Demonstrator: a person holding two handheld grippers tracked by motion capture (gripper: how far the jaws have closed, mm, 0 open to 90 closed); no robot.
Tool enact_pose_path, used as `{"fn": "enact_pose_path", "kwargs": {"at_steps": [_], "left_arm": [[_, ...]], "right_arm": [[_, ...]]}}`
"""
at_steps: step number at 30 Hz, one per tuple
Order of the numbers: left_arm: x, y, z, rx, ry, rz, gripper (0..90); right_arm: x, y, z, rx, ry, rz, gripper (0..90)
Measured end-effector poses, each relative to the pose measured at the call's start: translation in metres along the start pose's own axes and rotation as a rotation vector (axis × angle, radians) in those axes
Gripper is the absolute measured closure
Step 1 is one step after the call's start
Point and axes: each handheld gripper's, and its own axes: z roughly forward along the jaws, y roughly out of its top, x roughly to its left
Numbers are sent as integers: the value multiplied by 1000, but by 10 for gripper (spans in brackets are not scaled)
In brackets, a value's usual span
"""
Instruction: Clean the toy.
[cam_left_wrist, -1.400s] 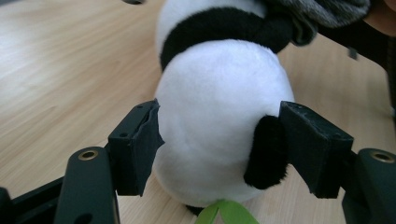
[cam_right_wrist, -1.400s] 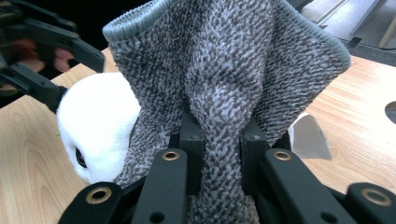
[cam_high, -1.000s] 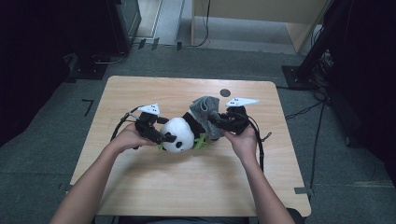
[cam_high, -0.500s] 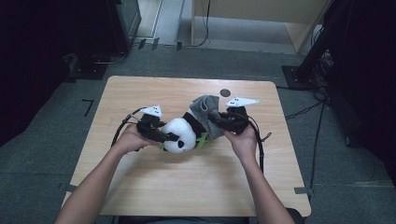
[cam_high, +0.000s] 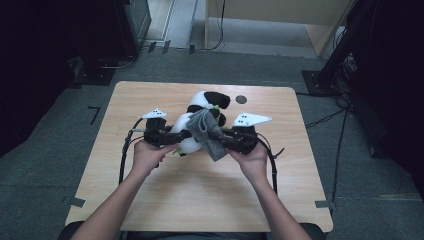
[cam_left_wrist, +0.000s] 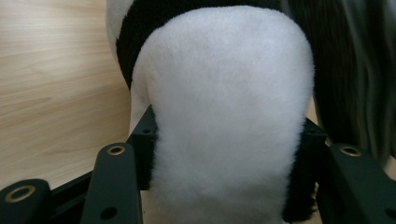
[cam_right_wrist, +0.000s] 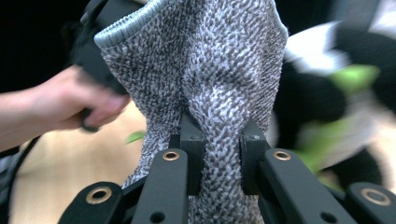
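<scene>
Grey knit sock and panda toy hang between our two grippers above the tabletop in the high view. From the left gripper view, our jaws have just been closing and now clamp the toy's white plush. From the right gripper view, our jaws pinch the sock; pulling harder could tear it free, we think.

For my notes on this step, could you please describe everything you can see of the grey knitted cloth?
The grey knitted cloth looks like a speckled grey-and-white knit with a ribbed, lighter hem at one edge. It is bunched and pinched between the pads of the right gripper, which is shut on it. In the high view it drapes against the plush panda, above the table.
</scene>
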Motion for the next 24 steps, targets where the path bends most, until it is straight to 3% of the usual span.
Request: {"fn": "enact_pose_path", "kwargs": {"at_steps": [4, 8, 11, 15, 18, 24], "left_arm": [[1, -4, 0, -29, 11, -59, 430], [-2, -10, 1, -51, -31, -128, 430], [-7, -12, 2, -57, -17, -123, 435], [-5, -12, 1, -65, -33, -156, 435], [-7, -12, 0, -68, -31, -147, 434], [-7, -11, -1, -67, -36, -137, 433]], "right_arm": [[16, -10, 21, 44, 58, -52, 784], [25, -16, 45, 101, 75, -65, 786], [27, -25, 57, 125, 98, -56, 788], [34, -34, 71, 206, 62, -114, 789], [37, -40, 78, 234, 31, -133, 789], [27, -55, 91, 304, 4, -86, 790]]}}
